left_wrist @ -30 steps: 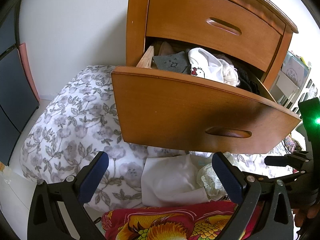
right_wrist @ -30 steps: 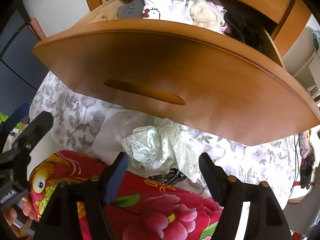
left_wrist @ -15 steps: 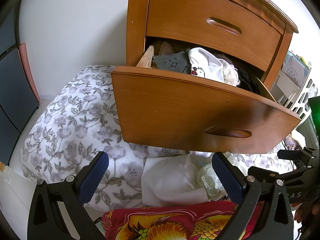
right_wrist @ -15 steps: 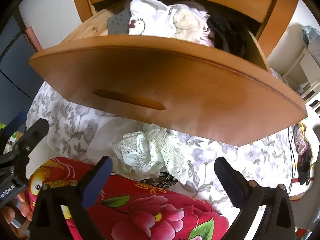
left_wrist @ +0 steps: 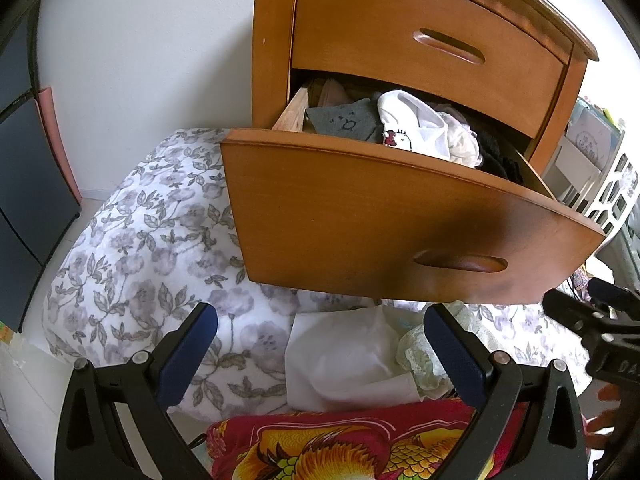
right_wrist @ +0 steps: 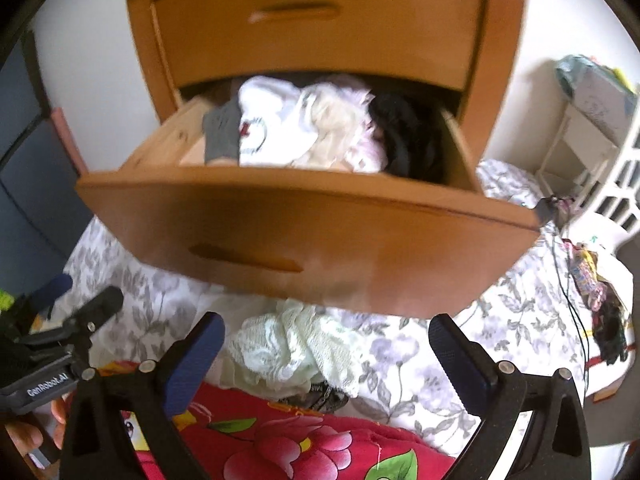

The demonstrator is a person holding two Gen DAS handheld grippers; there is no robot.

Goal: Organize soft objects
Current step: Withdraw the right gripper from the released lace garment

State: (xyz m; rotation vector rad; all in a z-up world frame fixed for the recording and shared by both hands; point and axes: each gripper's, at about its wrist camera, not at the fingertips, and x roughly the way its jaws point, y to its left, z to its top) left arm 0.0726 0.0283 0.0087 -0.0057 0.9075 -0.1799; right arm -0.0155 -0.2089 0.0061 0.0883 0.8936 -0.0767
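Observation:
A wooden dresser's lower drawer [left_wrist: 400,220] [right_wrist: 304,232] stands pulled open. It holds a grey garment [left_wrist: 346,120], a white garment [left_wrist: 416,128] [right_wrist: 276,128], a cream one [right_wrist: 336,132] and a black one [right_wrist: 408,136]. Below the drawer, on the floral quilt [left_wrist: 152,240], lie a white cloth [left_wrist: 344,360] and a pale lace garment [right_wrist: 288,348] [left_wrist: 420,356]. My left gripper [left_wrist: 320,352] is open and empty above the white cloth. My right gripper [right_wrist: 326,360] is open and empty over the lace garment.
A red flowered blanket [left_wrist: 340,444] [right_wrist: 288,436] lies nearest me. The closed upper drawer [left_wrist: 432,44] is above. White shelving [left_wrist: 600,184] stands at the right. A dark cabinet [left_wrist: 24,184] stands at the left. Small clutter [right_wrist: 600,300] lies on the quilt's right edge.
My right gripper has opened wider and drawn back and up, so the drawer's inside now shows. My left gripper has stayed put.

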